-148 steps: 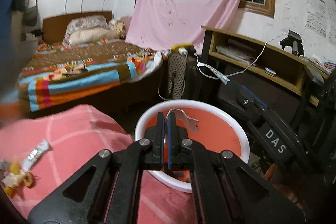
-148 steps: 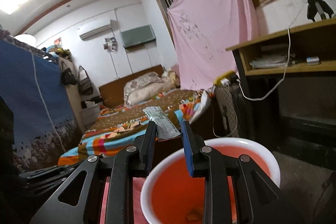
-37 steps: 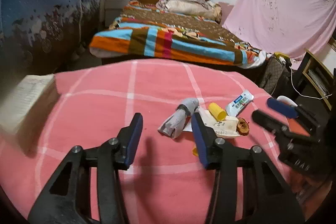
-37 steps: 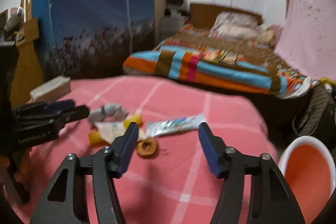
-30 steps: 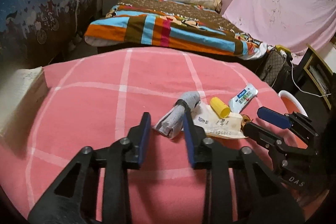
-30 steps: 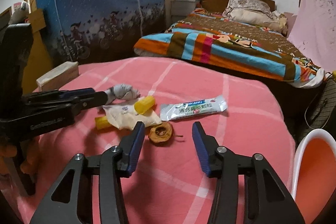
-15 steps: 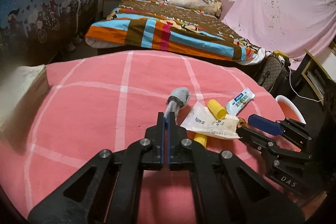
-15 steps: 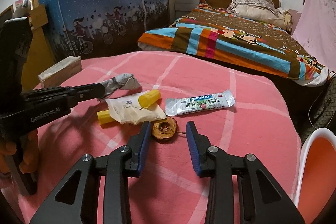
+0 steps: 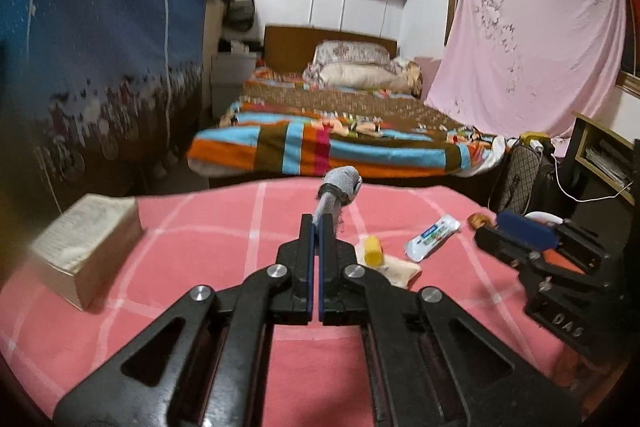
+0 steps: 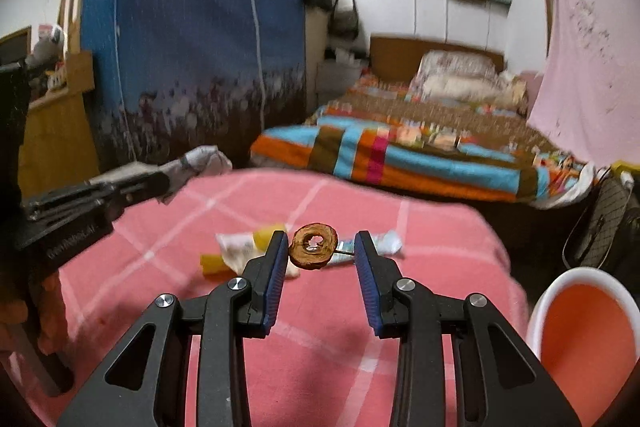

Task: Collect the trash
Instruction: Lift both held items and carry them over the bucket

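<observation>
My left gripper [image 9: 319, 223] is shut on a twisted grey rag [image 9: 338, 189] and holds it above the pink checked table [image 9: 208, 251]; the rag also shows in the right wrist view [image 10: 200, 163]. My right gripper [image 10: 321, 251] holds a brown dried fruit ring [image 10: 313, 246] between its blue pads, lifted off the table, its stem touching the right pad. On the table lie a yellow cap [image 9: 373, 250], a cream wrapper [image 9: 396, 269] and a white sachet [image 9: 432, 238]. The orange bin with a white rim [image 10: 576, 339] stands at the right.
A thick book [image 9: 86, 245] lies at the table's left edge. A bed with a striped blanket [image 9: 340, 143] stands beyond the table. A desk [image 9: 604, 147] and a bag [image 9: 520, 175] stand at the right by the bin.
My left gripper has lifted the grey rag off the table. My right gripper has taken the brown ring and raised it. Both views have tilted upward.
</observation>
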`<state>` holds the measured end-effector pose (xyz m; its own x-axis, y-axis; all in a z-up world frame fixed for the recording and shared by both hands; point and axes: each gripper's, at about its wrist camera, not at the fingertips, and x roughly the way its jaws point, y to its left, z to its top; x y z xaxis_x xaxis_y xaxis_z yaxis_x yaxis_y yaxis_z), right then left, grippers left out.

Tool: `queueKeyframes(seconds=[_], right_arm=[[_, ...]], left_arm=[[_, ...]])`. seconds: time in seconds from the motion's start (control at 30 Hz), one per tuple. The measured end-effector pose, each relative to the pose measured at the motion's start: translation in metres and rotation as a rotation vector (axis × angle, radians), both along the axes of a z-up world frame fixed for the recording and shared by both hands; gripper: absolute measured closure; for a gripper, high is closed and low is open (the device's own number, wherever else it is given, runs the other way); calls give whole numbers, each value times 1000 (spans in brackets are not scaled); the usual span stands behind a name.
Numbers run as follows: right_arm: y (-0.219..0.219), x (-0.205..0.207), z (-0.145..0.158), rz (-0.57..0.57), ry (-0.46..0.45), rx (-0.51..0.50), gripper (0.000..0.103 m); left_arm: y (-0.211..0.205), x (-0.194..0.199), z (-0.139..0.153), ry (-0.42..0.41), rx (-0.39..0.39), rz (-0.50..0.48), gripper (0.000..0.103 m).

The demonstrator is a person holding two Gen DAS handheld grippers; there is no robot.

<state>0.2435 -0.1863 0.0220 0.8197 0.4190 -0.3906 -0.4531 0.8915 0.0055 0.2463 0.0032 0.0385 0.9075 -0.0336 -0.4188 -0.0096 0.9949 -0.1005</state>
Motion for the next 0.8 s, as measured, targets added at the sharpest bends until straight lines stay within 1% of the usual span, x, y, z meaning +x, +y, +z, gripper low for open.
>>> queueKeyframes(seconds=[0.03, 0.13, 0.23, 0.3, 0.37, 0.5, 0.63, 0.8], right_arm=[[-5, -7, 4, -6, -45, 26, 71], [-15, -21, 11, -23, -128, 76, 71], [-24, -28, 17, -45, -189, 119, 71], [-31, -34, 20, -60, -225, 153, 71], [-42, -40, 23, -81, -266, 209, 71], [-67, -46, 28, -89, -296, 315, 71], [-88, -50, 34, -148, -329, 336, 71], [-110, -55, 37, -250, -373, 302, 71]], left_arm=[[-3, -3, 3, -22, 7, 2, 103], [-10, -11, 7, -64, 27, 3, 103], [-18, -19, 14, -112, 40, -8, 103], [-25, -25, 20, -147, 54, -18, 103], [-34, -30, 26, -185, 67, -38, 103], [-53, -36, 36, -241, 84, -79, 103], [-74, -39, 45, -280, 82, -123, 103], [-101, -39, 48, -306, 84, -184, 103]])
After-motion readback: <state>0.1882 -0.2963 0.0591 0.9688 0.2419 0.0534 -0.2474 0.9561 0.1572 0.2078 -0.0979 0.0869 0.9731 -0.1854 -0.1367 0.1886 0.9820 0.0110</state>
